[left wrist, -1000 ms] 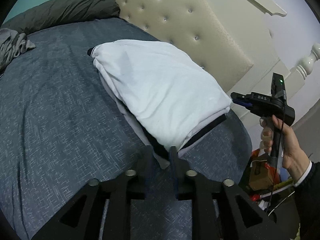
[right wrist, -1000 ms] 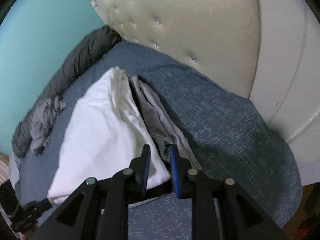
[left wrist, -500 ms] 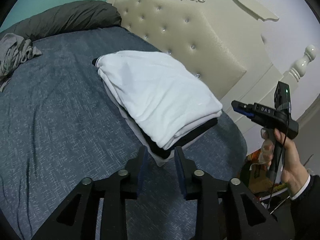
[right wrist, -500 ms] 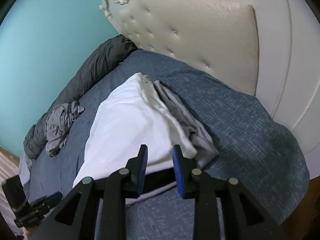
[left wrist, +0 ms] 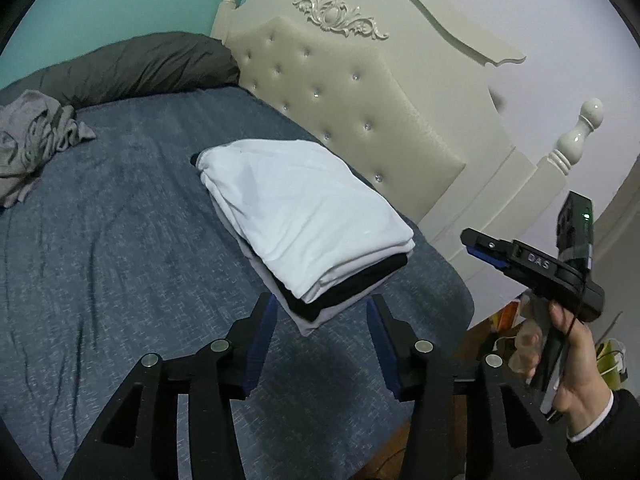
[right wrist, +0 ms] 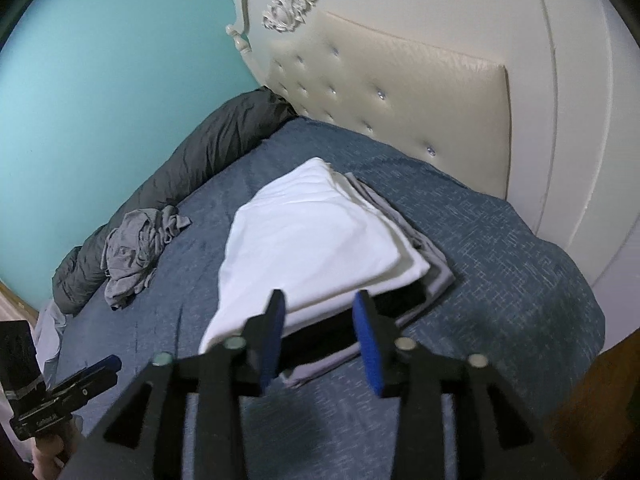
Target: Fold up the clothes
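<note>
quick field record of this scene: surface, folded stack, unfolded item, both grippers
surface: blue bedspread on a bed with a cream tufted headboard
folded stack: white garment on top, black layer under it, grey piece at the bottom
unfolded item: crumpled grey garment beside the dark bolster
left gripper: open, empty, apart from the stack
right gripper: open, empty, apart from the stack

The left wrist view looks from the bed's [left wrist: 100, 240] near edge across the folded stack [left wrist: 304, 216] toward the headboard [left wrist: 360, 112]. The right wrist view faces the same stack [right wrist: 316, 240] from its other side, toward the teal wall [right wrist: 120, 60]. Both sit close above the stack, and each catches the other gripper.
</note>
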The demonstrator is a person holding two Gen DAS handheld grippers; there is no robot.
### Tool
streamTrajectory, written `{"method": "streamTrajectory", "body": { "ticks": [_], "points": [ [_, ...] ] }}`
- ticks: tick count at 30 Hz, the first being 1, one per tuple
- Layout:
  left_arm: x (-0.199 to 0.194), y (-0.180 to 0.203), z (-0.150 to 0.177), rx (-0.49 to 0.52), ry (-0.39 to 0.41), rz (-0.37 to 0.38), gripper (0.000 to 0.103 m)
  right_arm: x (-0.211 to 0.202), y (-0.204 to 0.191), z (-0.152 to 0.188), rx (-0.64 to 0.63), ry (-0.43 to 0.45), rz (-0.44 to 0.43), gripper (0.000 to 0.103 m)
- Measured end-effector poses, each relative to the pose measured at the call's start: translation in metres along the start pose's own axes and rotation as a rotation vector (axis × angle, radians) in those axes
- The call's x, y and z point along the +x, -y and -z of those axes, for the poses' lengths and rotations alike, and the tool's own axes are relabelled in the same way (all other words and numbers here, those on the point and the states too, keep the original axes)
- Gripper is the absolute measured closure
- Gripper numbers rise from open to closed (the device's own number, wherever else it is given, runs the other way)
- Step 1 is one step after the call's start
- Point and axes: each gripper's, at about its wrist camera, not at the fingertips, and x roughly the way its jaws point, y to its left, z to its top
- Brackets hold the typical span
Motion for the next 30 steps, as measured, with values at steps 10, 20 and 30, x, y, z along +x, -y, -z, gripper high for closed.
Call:
{"method": "streamTrajectory", "body": {
  "ticks": [10,20,30],
  "points": [
    [-0.048,0.001,0.001,0.020,0.056,-0.012,0.036,-0.046,-0.038,0.031,-0.033,0.046,0.017,0.051],
    [-0.086,0.005,0.009,0.058,0.093,-0.025,0.022,-0.092,-0.080,0.050,-0.067,0.105,0.036,0.038],
    [-0.122,0.008,0.018,0.086,0.130,-0.048,0.007,-0.120,-0.111,0.069,-0.112,0.156,0.102,0.024]
  ]
}}
